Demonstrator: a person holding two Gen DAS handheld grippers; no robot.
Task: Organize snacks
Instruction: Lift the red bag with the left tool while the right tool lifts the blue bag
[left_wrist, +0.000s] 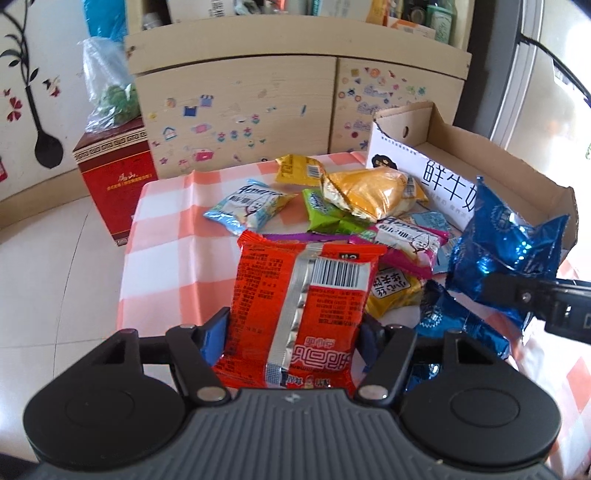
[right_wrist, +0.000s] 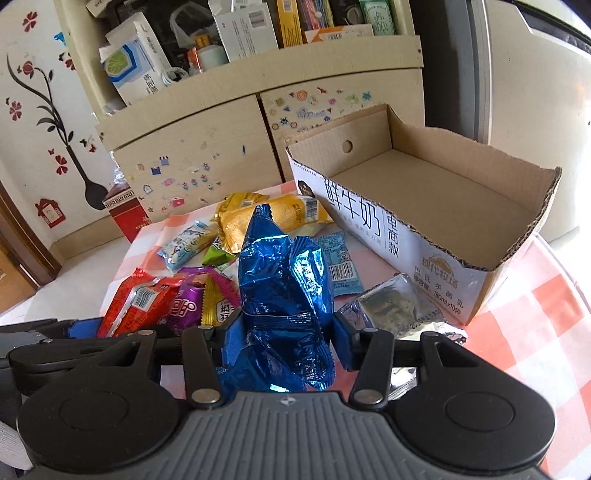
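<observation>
From the left wrist we see our left gripper (left_wrist: 291, 332) clamped on a red snack packet (left_wrist: 299, 310), pads pressing its lower sides; the packet stands with its long axis running away from us toward twelve o'clock, barcode and silver seam facing us, its large characters upside down and unreadable to us. The cardboard box (left_wrist: 439, 129) lies at about one to two o'clock, beyond the snack pile (left_wrist: 354, 206) on the checked tablecloth (left_wrist: 173, 221); its white side shows "鲜牛" before the print is cut off. From the right wrist, our right gripper (right_wrist: 282, 332) is closed on a crumpled blue foil packet (right_wrist: 280, 280), upright toward twelve o'clock. The box sits at one to two o'clock, its long axis running from eleven toward four, its inside bare, reading "鲜牛奶", "电商款", "现代牧场". We judge the right hand nearer the box, so it should deliver first.
</observation>
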